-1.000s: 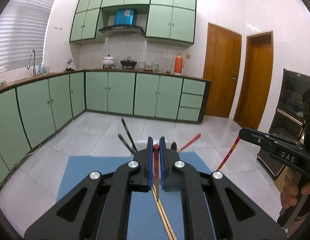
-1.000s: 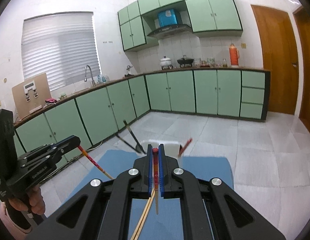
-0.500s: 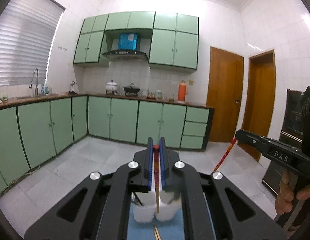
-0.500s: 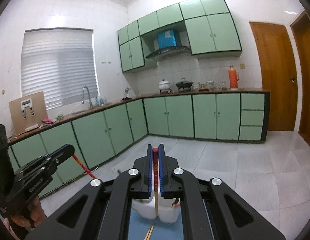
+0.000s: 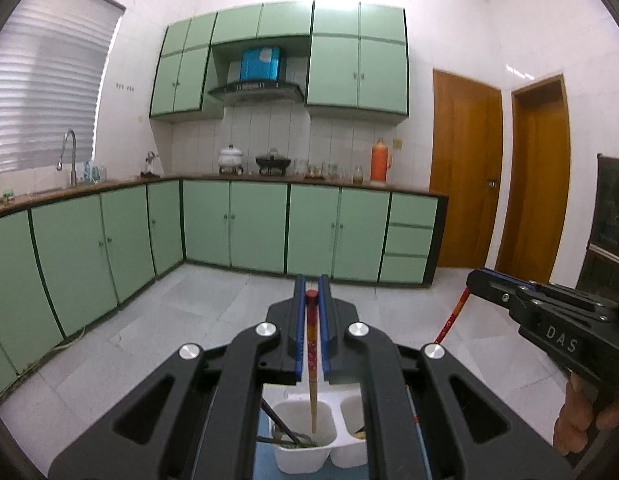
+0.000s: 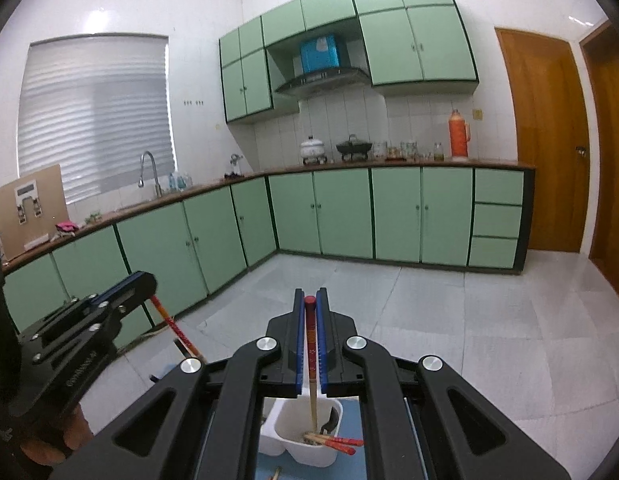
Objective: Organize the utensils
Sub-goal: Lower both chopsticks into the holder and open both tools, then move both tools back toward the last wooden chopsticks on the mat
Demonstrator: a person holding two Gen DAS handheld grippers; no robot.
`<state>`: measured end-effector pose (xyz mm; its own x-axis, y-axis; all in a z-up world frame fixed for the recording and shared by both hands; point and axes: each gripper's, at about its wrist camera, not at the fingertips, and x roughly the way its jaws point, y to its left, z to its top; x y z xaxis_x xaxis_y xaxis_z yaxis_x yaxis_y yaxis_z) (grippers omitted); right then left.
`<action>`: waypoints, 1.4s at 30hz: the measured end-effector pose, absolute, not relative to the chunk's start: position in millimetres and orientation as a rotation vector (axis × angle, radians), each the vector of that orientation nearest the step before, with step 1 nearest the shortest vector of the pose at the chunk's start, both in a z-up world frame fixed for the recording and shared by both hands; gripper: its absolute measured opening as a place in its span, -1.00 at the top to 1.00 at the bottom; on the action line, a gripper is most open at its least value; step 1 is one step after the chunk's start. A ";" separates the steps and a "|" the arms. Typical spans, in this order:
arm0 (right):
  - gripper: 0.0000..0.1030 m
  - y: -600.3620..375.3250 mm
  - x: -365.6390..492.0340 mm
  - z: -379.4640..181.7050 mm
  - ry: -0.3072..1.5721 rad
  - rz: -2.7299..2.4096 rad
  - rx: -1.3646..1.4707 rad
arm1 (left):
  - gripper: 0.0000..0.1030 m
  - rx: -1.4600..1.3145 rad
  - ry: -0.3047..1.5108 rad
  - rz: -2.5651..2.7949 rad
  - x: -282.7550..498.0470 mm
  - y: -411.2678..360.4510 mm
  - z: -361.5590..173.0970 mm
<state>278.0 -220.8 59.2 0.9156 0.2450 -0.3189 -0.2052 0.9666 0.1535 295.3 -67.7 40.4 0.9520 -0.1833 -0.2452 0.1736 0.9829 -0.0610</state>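
Both grippers hang over a white two-compartment utensil holder [image 5: 305, 446] that stands on a blue mat [image 6: 349, 412], and each pinches one red-topped chopstick upright between its blue pads. The left gripper [image 5: 312, 300] is closed on its chopstick [image 5: 312, 360], whose pale tip points down into the holder's left compartment, where dark utensils [image 5: 285, 432] already lean. The right gripper [image 6: 310, 300] is clamped on the other chopstick [image 6: 312, 360], its tip low inside the compartment that already holds a few red-tipped chopsticks [image 6: 333, 442] lying flat; a dark utensil rests there as well.

This looks like the dropping-in step: both sticks are lined up over the holder and are not yet let go. The next move likely calls for lowering each a little further so the tip is well inside the walls, then easing the pads apart so the stick slides down instead of tipping out over the rim.

Against the view of a second ago, both grippers have tilted up and come over the holder. Then the sticks pointed down at the mat and the holder stood ahead; now it sits right below them.
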 end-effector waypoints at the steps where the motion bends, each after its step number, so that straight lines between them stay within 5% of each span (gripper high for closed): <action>1: 0.90 -220.7 280.8 53.0 0.354 0.235 0.119 | 0.90 -0.037 0.266 -0.183 297.4 -66.8 34.6; 15: 0.88 -218.3 280.9 10.3 0.463 0.272 0.100 | 0.87 -0.019 0.413 -0.193 309.1 -55.2 -13.1; 19: 0.84 -223.6 273.4 10.8 0.466 0.283 0.121 | 0.43 -0.031 0.410 -0.197 304.2 -48.8 -9.0; 25: 0.44 -234.7 253.1 27.7 0.415 0.262 0.145 | 0.01 -0.067 0.352 -0.201 274.1 -33.4 5.3; 27: -0.04 -238.7 241.8 32.6 0.387 0.245 0.151 | -0.25 -0.085 0.328 -0.202 260.6 -28.8 10.1; 29: -0.21 -242.8 224.7 37.0 0.344 0.219 0.157 | -0.56 -0.097 0.305 -0.196 247.3 -26.9 13.2; 36: -0.78 -245.0 171.3 29.4 0.288 0.178 0.134 | -0.80 -0.115 0.274 -0.158 192.8 -11.0 5.1; 42: -0.88 -240.6 135.2 1.2 0.319 0.146 0.124 | -0.85 -0.104 0.326 -0.126 160.6 3.4 -17.9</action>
<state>135.2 -240.6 1.2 0.9391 0.1624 -0.3028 -0.1234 0.9818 0.1441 160.6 3.4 -17.9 0.9395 -0.1402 -0.3125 0.1065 0.9868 -0.1224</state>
